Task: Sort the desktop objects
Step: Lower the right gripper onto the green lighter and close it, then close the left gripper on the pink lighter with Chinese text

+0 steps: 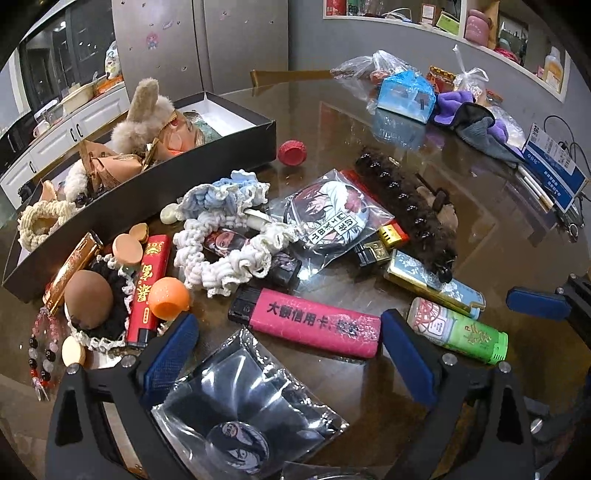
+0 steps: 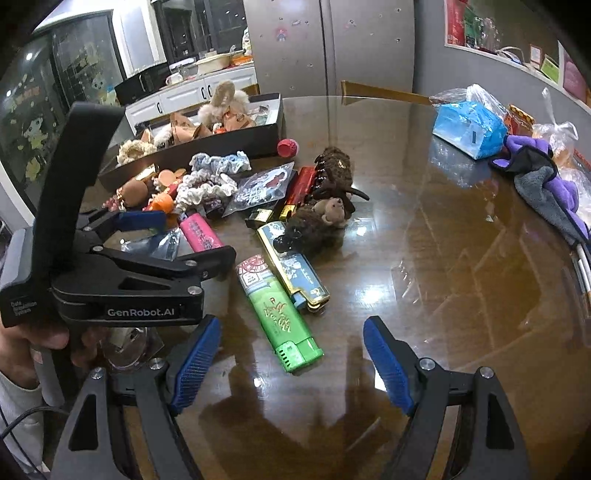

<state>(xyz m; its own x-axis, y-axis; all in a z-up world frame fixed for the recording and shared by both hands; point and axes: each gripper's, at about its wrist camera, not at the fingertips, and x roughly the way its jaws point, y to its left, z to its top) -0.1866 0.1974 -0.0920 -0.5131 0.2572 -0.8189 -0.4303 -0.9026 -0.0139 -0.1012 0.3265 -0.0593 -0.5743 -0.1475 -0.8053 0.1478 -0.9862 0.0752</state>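
The glass-topped table serves as the landmark. Beyond its far edge stands a grey two-door refrigerator with small stickers. To the table's far left runs a white kitchen counter carrying bowls and a mug. Past the table's right side, a wall recess shelf holds boxes and a pink jar.

Right gripper open over glossy counter, green lighter just ahead; left gripper above pink lighter.
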